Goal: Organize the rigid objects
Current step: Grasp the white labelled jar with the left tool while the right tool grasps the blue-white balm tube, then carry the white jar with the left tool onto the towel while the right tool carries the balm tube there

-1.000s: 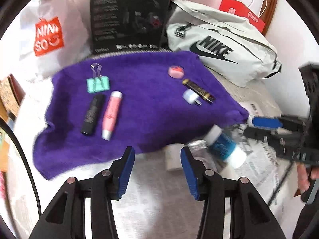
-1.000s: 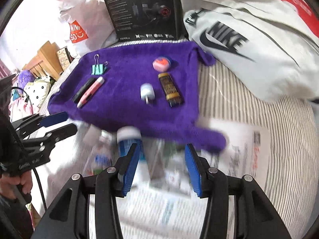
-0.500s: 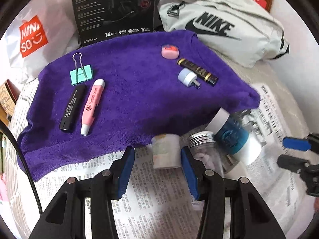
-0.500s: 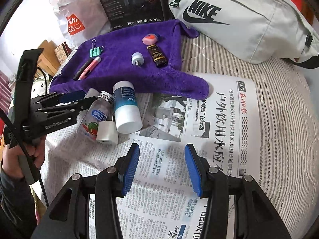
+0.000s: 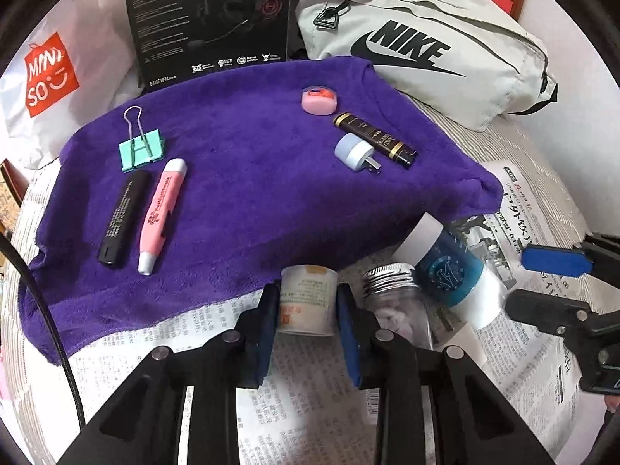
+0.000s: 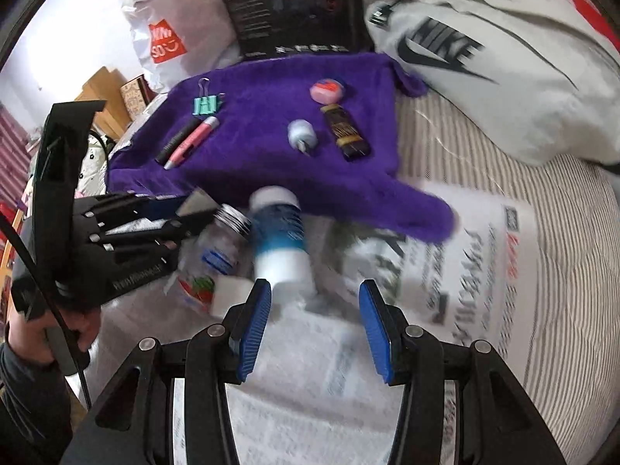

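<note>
My left gripper (image 5: 308, 302) has its blue pads on both sides of a small white pill bottle (image 5: 308, 298) lying on the newspaper (image 5: 162, 364) at the purple towel's (image 5: 263, 178) front edge. A clear jar with a silver lid (image 5: 395, 294) and a blue-and-white bottle (image 5: 449, 267) lie just right of it. My right gripper (image 6: 314, 325) is open, just behind the blue-and-white bottle (image 6: 281, 240). On the towel lie a green binder clip (image 5: 141, 147), a black tube (image 5: 124, 217), a pink pen (image 5: 162, 213), a pink eraser (image 5: 319, 100), a brown tube (image 5: 374, 139) and a white plug (image 5: 354, 151).
A black headset box (image 5: 211, 19), a white Miniso bag (image 5: 46, 73) and a grey Nike bag (image 5: 422, 46) stand behind the towel. A striped mattress (image 6: 503, 170) shows to the right of the newspaper (image 6: 484, 255). A small white block (image 6: 228, 294) lies by the clear jar.
My left gripper has moved forward and closed around the white pill bottle. My right gripper has moved forward and left, up to the blue-and-white bottle.
</note>
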`<state>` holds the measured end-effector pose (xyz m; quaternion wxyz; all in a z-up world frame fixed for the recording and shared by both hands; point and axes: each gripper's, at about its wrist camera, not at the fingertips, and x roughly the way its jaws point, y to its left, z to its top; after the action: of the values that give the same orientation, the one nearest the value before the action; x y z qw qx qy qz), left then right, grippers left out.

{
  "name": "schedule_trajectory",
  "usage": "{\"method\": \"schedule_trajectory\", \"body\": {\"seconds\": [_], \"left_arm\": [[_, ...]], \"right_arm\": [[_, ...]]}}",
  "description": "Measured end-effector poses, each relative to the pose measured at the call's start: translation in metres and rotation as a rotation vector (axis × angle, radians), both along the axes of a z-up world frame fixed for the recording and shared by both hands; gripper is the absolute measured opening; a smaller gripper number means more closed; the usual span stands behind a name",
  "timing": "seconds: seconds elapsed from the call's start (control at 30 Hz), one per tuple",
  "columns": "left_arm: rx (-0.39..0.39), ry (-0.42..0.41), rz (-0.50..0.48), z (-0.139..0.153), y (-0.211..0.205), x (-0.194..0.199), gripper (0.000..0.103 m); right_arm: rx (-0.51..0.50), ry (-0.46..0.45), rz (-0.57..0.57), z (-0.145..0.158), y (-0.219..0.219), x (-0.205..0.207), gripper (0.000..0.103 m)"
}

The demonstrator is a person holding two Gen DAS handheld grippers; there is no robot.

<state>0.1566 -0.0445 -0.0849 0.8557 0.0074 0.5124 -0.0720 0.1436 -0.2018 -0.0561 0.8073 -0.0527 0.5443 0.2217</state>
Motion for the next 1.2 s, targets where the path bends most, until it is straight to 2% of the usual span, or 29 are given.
{"method": "schedule_trajectory", "body": {"seconds": [0.33,0.47,0.6,0.77,1.0,1.2], "left_arm": [[-0.026,0.007,0.011,0.0,0.019,-0.011,0.029],[-0.033,0.004,0.014,-0.001,0.021,-0.01,0.029],[-0.025,-0.001,0.015,-0.002,0.02,-0.009,0.028],[0.007,0.004,0.012,0.001,0.026,-0.019,0.028],[0.053,0.004,-0.005,0.0,0.019,-0.019,0.028],[0.03,-0.006,-0.007,-0.001,0.018,-0.016,0.027]], "right_arm": [[-0.031,0.023,0.084,-0.021,0.036,0.025,0.047],[-0.033,0.045,0.081,-0.032,0.042,0.033,0.046],[-0.019,0.05,0.092,-0.034,0.042,0.035,0.038],[-0.073,0.025,0.066,-0.024,0.022,0.024,0.037],[-0.119,0.019,0.055,-0.032,0.013,0.015,0.038],[-0.137,0.01,0.066,-0.033,0.014,0.013,0.037]]}}
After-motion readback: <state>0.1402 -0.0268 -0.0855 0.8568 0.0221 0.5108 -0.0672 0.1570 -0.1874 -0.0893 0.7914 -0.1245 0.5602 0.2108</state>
